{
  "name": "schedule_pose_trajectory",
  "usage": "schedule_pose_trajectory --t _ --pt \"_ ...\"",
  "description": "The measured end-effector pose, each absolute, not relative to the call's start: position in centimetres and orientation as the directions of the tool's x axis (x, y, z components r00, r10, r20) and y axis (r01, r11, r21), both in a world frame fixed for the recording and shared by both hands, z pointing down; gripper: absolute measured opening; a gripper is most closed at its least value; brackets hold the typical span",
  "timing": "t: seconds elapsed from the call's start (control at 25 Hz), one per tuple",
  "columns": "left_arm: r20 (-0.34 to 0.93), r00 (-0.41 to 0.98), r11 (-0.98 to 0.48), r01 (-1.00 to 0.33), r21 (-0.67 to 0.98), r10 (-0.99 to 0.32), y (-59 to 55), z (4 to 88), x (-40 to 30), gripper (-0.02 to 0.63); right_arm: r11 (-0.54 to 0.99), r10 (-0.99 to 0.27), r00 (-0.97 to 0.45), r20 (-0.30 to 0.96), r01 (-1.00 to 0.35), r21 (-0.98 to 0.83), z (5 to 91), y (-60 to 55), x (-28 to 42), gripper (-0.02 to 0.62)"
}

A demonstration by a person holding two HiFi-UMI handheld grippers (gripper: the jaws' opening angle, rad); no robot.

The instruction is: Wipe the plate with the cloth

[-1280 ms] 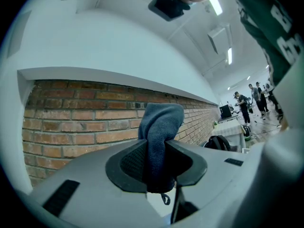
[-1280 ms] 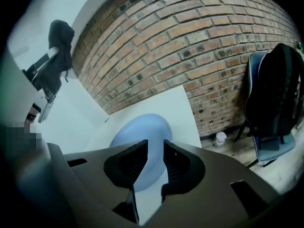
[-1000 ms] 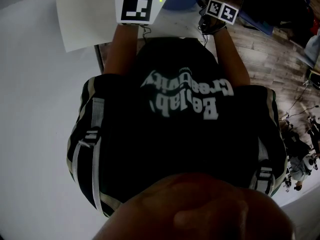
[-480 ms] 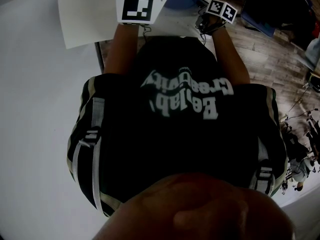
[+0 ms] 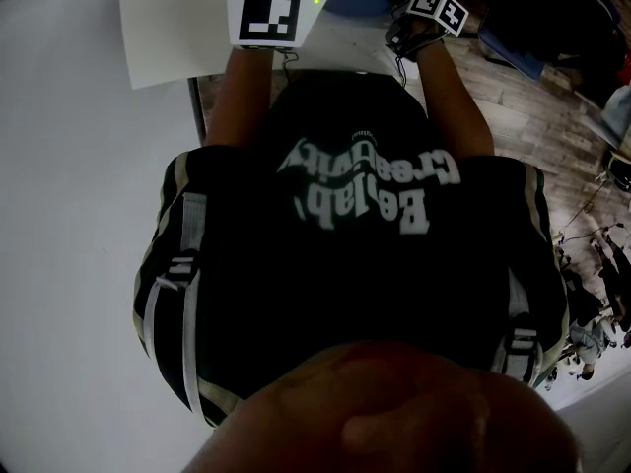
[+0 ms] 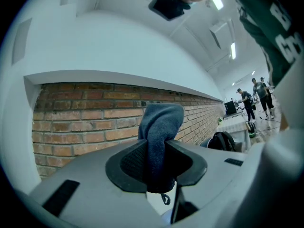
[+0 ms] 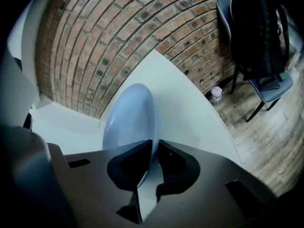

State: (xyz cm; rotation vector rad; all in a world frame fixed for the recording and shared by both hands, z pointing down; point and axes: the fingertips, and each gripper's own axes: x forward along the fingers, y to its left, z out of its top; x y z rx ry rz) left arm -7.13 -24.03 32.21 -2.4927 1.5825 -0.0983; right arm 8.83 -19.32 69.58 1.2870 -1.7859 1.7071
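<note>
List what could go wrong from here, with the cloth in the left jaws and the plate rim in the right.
1. The right gripper has just been closing its jaws on only the thin rim of the plate. The smooth plate could slip or pivot once wiping pushes on it.
2. The left gripper pinches the cloth in one narrow bunch, so drag across the plate might pull it out.
</note>
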Motion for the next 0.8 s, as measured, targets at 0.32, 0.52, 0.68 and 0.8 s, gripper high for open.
schedule_pose_trajectory --t 0.32,0.52,0.68,0.8 --pt "-0.051 0.420 -0.405 -0.896 -0.184 -0.906 -23.8 31.9 -7.5 0.104 -0.029 -0.443 -0.533 0.721 -0.795 -0.605 66.9 -21.0 9.2 0.009" --pt "-0.047 0.424 -0.409 -0.893 -0.191 -0.904 -23.7 32.1 -7.2 0.104 0.117 -0.549 -0.509 0.663 -0.832 -0.542 62.2 -23.7 9.8 0.009" --pt "-0.060 0.440 -0.422 -0.885 -0.198 -0.896 -23.5 31.3 -6.5 0.104 0.188 -0.637 -0.512 0.576 -0.828 -0.529 57.1 -26.0 9.9 0.009" --pt "-0.071 0.453 -0.432 -0.878 -0.206 -0.889 -23.3 30.7 -5.8 0.104 0.232 -0.697 -0.510 0.504 -0.826 -0.514 52.9 -27.3 10.0 0.009"
